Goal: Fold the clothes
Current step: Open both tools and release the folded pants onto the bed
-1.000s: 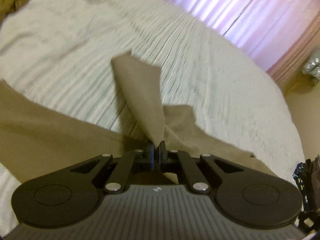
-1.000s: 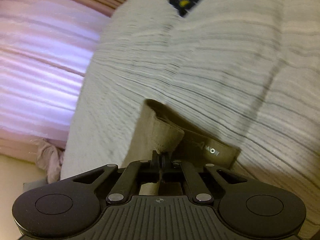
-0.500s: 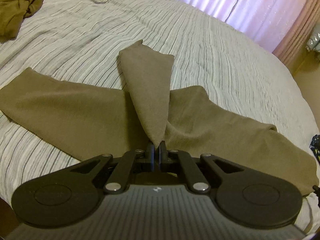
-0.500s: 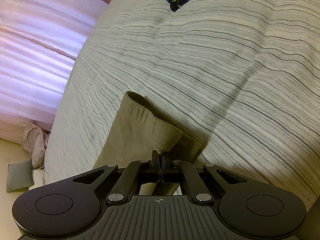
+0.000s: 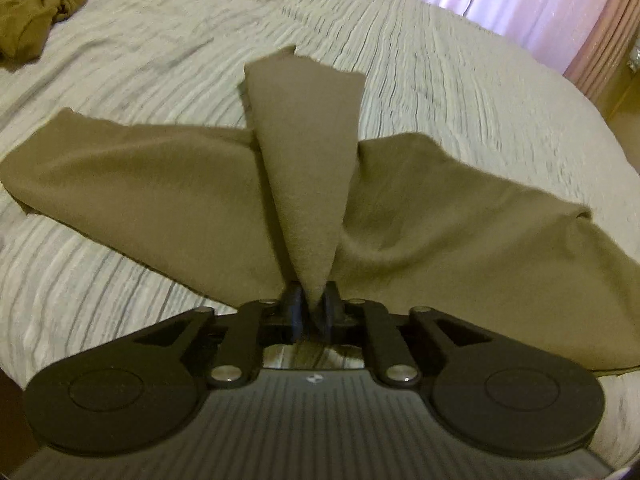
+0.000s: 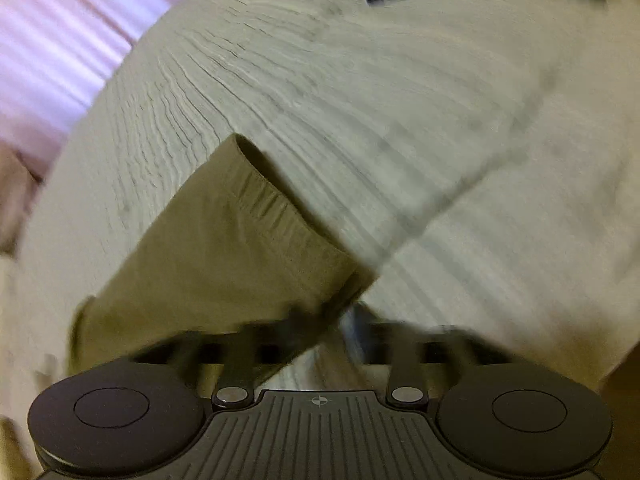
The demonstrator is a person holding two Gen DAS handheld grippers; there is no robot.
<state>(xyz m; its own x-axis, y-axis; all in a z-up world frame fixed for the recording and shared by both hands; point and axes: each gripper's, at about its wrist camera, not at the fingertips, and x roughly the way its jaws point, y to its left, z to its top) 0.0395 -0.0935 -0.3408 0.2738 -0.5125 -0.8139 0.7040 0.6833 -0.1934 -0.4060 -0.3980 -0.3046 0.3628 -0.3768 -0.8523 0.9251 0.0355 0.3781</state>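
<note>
My left gripper (image 5: 311,312) pinches a peak of the olive garment (image 5: 420,216) above the bed (image 5: 400,60), mid-fold I judge, needing a smooth carry-over; my right gripper's (image 6: 328,320) jaws blur beyond telling.

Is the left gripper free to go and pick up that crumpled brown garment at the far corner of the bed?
Probably not yet. The left gripper is shut on the olive cloth, so it would have to let go first. The bedspread up to the crumpled garment looks clear.
</note>
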